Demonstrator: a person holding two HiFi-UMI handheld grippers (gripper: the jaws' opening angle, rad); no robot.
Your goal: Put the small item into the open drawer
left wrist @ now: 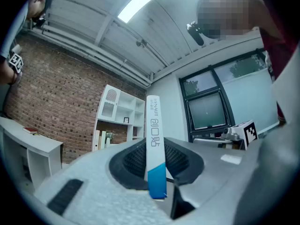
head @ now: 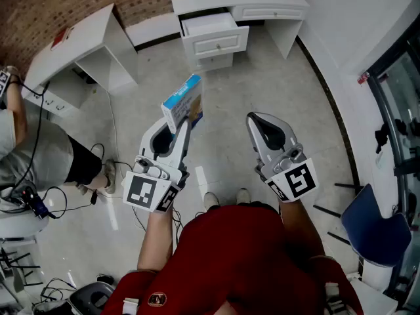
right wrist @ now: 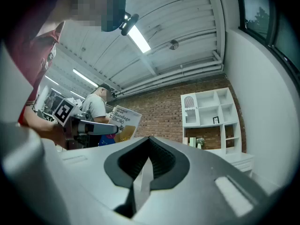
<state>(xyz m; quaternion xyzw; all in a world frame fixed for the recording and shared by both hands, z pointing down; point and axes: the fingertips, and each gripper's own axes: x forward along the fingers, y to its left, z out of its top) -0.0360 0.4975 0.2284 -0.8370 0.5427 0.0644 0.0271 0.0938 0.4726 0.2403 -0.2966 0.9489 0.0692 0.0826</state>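
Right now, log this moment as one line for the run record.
left gripper: jaws shut on bandage box | right gripper: jaws shut, empty | drawer: open | box: not in drawer

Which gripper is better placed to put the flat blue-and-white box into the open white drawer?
Left. The left gripper is shut on the flat blue-and-white cardboard box, with the open white drawer ahead. The right gripper has its jaws together, holding nothing.
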